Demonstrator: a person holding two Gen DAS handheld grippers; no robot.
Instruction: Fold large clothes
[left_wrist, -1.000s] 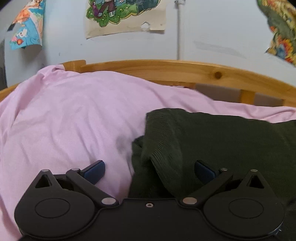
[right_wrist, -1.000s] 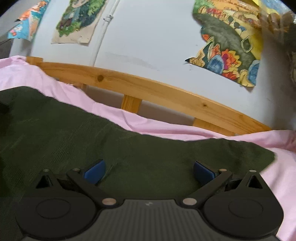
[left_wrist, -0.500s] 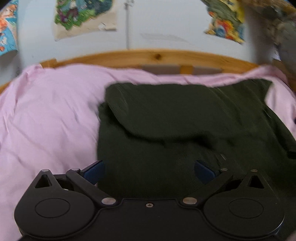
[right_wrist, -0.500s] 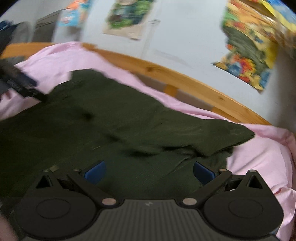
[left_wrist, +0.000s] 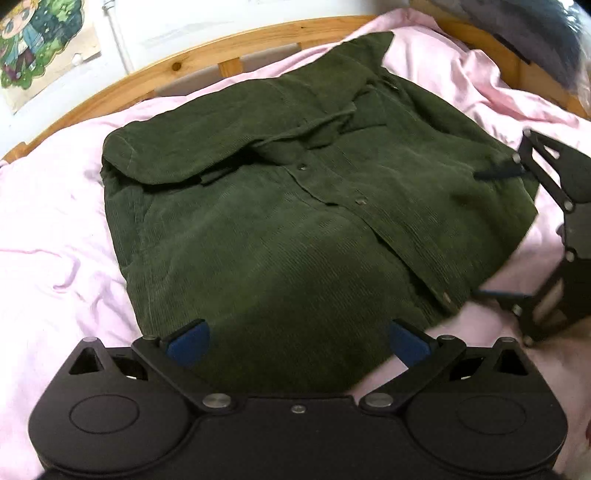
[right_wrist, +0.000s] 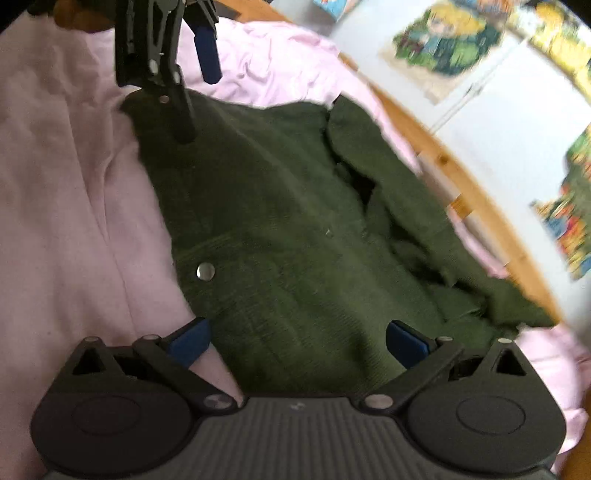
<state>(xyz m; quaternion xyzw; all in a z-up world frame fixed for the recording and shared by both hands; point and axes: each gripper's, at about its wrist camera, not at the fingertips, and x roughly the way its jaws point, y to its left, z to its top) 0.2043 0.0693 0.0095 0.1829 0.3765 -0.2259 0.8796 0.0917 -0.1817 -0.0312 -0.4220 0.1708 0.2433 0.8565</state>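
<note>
**Sleeves folded in, body fold still to come**

The left tool (left_wrist: 297, 338) hovers with fingers apart, holding nothing, over the near hem of the green corduroy shirt (left_wrist: 295, 206) lying on the pink bedsheet (left_wrist: 48, 229). Both sleeves appear folded across the chest. The right tool (right_wrist: 297, 338), equally spread and empty, hangs above the shirt; halving the body seemingly remains.

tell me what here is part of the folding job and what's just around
Part of the job:
green corduroy shirt, sleeves already folded in
left gripper, open
right gripper, open

Just around:
pink bedsheet
wooden bed frame
cartoon poster on the wall
</note>
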